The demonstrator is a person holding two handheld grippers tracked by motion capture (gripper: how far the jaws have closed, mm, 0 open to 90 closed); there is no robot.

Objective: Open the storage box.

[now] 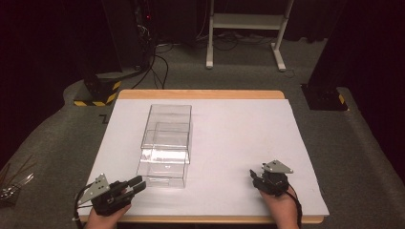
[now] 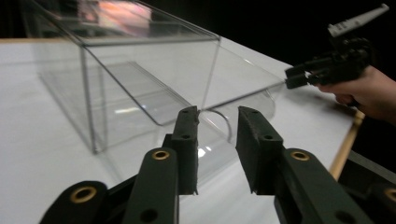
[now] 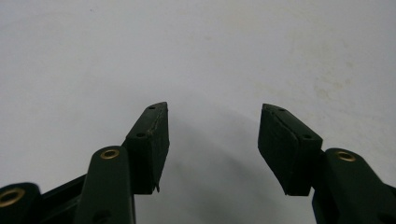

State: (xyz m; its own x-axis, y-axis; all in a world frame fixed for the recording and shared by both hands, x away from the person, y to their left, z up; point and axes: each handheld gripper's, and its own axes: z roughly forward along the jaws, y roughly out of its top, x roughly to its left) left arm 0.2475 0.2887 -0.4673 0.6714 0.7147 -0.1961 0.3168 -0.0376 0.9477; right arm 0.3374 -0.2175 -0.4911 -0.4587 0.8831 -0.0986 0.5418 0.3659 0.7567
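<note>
1. Clear box [image 1: 166,143] on white surface [image 1: 239,143], left of ctr, w/ 2nd clear piece stacked on top.
2. Left tool [image 1: 136,184] just beside box's near corner, jaws part-open, nothing gripped.
3. Right tool [image 1: 256,177] well apart at near right, jaws apart, nothing btwn.

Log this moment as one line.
left gripper: open, near clear box | right gripper: open, empty, over table | box untouched
</note>
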